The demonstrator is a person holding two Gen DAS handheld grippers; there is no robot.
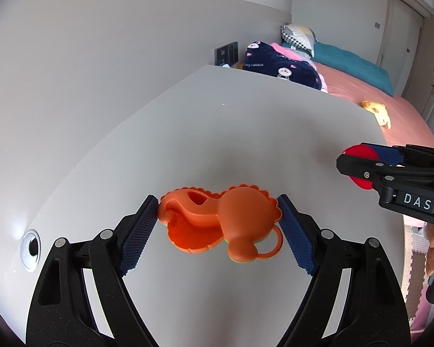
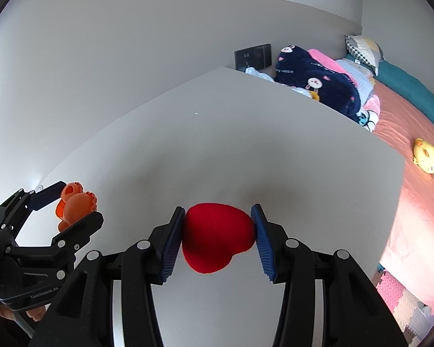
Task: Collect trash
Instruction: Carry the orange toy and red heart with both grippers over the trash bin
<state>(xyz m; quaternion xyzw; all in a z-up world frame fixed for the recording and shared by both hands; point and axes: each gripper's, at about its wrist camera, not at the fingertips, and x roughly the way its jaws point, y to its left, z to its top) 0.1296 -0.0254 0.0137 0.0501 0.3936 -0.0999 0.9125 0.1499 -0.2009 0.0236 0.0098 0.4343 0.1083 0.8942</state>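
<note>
Slip risk: left gripper [image 1: 217, 211] pinches orange plastic toy [image 1: 220, 225] only at its scalloped edges, right gripper [image 2: 218, 225] squeezes red foam heart [image 2: 217, 237], both above white desk [image 1: 246, 133], heart at 3 o'clock of toy.

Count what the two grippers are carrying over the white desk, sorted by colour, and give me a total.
Orange: 1, the orange plastic toy in the left gripper.
Red: 1, the red heart in the right gripper.
Total: 2
</note>
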